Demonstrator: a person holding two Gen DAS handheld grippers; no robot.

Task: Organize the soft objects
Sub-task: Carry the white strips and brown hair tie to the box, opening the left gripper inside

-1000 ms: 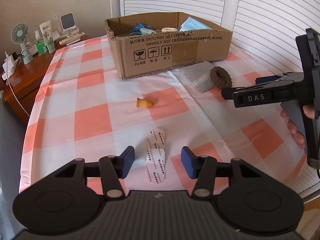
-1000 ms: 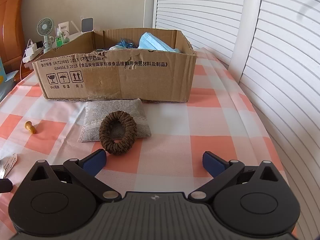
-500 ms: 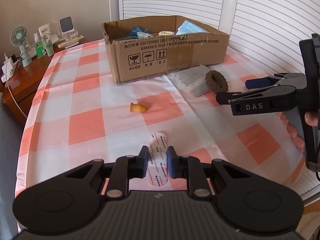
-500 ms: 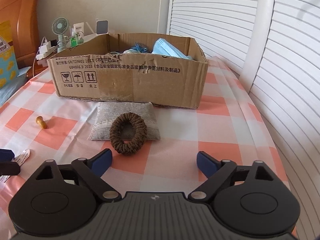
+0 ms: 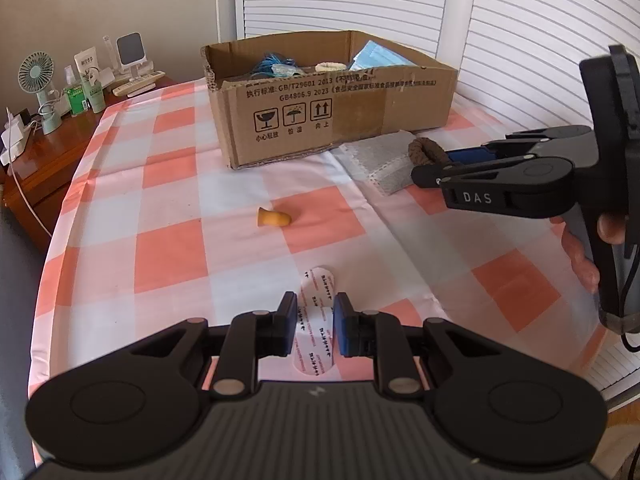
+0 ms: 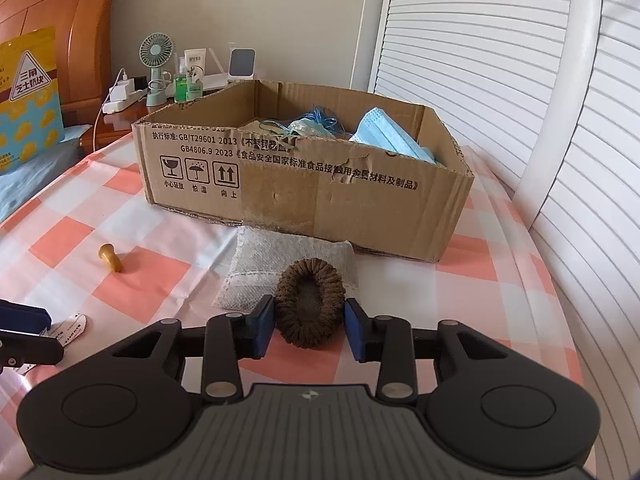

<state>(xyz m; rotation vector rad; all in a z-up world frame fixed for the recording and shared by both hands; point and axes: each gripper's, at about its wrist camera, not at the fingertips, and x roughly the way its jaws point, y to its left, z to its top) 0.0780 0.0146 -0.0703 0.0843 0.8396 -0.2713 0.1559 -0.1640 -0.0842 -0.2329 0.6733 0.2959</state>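
My left gripper (image 5: 316,312) is shut on a white printed adhesive strip (image 5: 318,284) that lies on the checked tablecloth. A brown scrunchie (image 6: 310,304) rests partly on a grey sachet (image 6: 256,276) in front of the cardboard box (image 6: 320,200). My right gripper (image 6: 310,314) has its jaws closing, and the blue pads touch the scrunchie's two sides. The left wrist view shows that right gripper (image 5: 430,162) from the side, with the scrunchie (image 5: 422,150) at its tips. An orange earplug (image 5: 272,218) lies loose between the strip and the box (image 5: 340,120).
The box holds a blue face mask (image 6: 388,140) and blue cord. A wooden bedside table (image 5: 52,160) with a small fan (image 5: 38,76) and bottles stands at the left, past the table's edge. White shutters (image 6: 520,80) close off the right side.
The left jaws came together on the white strip. The right gripper moved up to the scrunchie and its wide-open jaws narrowed around it.
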